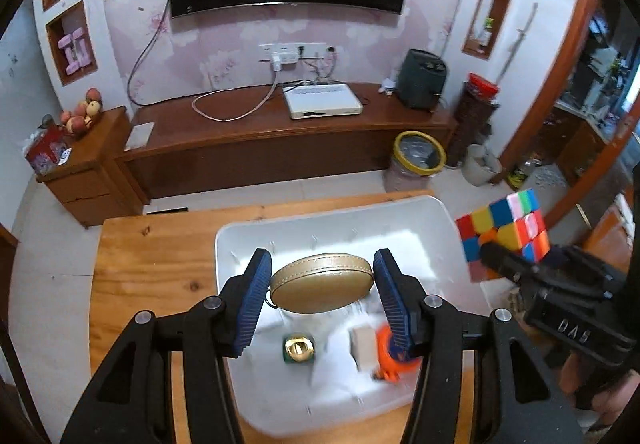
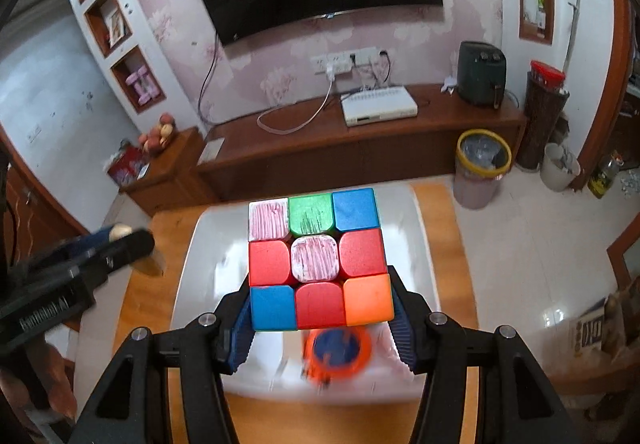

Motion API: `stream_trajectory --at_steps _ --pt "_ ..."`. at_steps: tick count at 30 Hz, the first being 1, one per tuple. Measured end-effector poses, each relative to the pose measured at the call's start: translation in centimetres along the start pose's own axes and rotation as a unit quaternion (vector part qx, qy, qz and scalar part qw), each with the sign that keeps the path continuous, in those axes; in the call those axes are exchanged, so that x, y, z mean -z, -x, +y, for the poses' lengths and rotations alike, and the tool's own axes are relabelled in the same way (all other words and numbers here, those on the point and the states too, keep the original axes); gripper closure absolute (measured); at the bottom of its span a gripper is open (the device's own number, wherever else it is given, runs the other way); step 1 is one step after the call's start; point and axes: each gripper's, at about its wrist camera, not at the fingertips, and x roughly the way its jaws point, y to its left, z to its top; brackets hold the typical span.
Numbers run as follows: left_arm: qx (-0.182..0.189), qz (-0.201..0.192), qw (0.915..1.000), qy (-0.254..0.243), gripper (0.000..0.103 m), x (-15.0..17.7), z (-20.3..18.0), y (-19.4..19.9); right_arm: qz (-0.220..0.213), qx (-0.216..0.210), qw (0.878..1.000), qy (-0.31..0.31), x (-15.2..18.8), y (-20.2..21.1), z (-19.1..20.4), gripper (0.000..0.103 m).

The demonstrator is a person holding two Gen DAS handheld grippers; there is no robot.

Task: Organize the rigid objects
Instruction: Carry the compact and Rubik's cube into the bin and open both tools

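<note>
Left wrist view: gold oval case [image 1: 322,283] clenched in left gripper [image 1: 322,298] above white bin [image 1: 440,216]. Right gripper [image 2: 320,318] grasps Rubik's cube [image 2: 318,258] over the bin too. Bin already holds brass piece [image 1: 298,349], white block [image 1: 363,348], orange tape measure [image 2: 338,350]; these two remain to drop, I judge.

Wooden table [image 1: 160,264], light orange-brown w/ visible knots, stands on a pale tiled floor [image 1: 52,244]. Directly on it lies one white plastic bin [image 1: 400,212], rounded corners, covering the centre to approx. 3 o'clock side of the top. Bare wood shows at 9 o'clock and a narrow strip at 12 o'clock. In the right wrist view the bin's [image 2: 208,236] far edge almost reaches the table's [image 2: 140,308] 12 o'clock edge.
</note>
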Motion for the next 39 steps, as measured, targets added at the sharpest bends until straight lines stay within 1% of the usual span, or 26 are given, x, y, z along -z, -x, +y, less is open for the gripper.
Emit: stream_trajectory --at_steps 2,5,6,9,12,18,21,26,30,32,33,34,35,37,39 --pt "-0.009 0.007 0.9999 0.006 0.046 -0.4 0.2 -2.0 0.006 0.009 1.0 -0.005 -1.4 -2.2 -0.5 0.045" --pt "-0.025 0.022 0.9994 0.01 0.046 -0.6 0.5 -5.2 0.015 0.028 0.999 -0.008 -2.2 -5.5 -1.3 0.045" --pt "-0.032 0.028 0.9991 0.009 0.046 -0.4 0.6 -6.2 0.024 0.035 0.999 -0.008 -2.3 -7.2 -1.5 0.045" --pt "-0.043 0.044 0.9981 0.012 0.046 0.0 0.8 -8.4 0.041 0.041 0.998 -0.009 -1.9 -10.1 -1.8 0.045" --pt "-0.054 0.059 0.9967 0.012 0.046 0.4 1.0 -10.2 0.057 0.041 0.997 -0.007 -1.4 -12.1 -1.9 0.045" --pt "-0.076 0.087 0.9932 0.016 0.046 1.3 1.3 -13.1 0.082 0.032 0.996 -0.002 -0.5 -14.6 -2.0 0.045" --pt "-0.079 0.103 0.9913 0.02 0.046 1.8 1.4 -14.1 0.107 0.035 0.994 -0.006 0.1 -16.0 -2.2 0.045" --pt "-0.085 0.131 0.9877 0.015 0.046 2.5 1.2 -15.7 0.161 0.038 0.986 -0.013 1.2 -18.6 -2.5 0.045" --pt "-0.09 0.144 0.9855 0.007 0.046 2.4 0.8 -16.1 0.191 0.05 0.98 -0.003 1.9 -19.4 -2.3 0.044" --pt "-0.087 0.154 0.9841 0.009 0.041 2.3 0.7 -16.2 0.189 0.053 0.98 0.006 2.0 -18.9 -2.1 0.042" --pt "-0.084 0.161 0.9834 0.011 0.035 2.3 0.7 -16.2 0.187 0.052 0.981 0.01 2.0 -18.6 -1.8 0.04" --pt "-0.091 0.165 0.9819 0.013 0.031 2.3 0.7 -16.1 0.183 0.05 0.982 0.014 1.9 -18.1 -1.6 0.036" --pt "-0.092 0.166 0.9818 0.014 0.029 2.3 0.7 -16.0 0.175 0.051 0.983 0.017 1.8 -17.4 -1.4 0.035" --pt "-0.094 0.162 0.982 0.018 0.017 2.2 0.8 -15.2 0.162 0.05 0.985 0.02 1.5 -16.4 -1.1 0.035" --pt "-0.091 0.152 0.9838 0.025 0.017 2.1 1.0 -14.0 0.153 0.049 0.987 0.02 1.3 -15.3 -1.1 0.034"
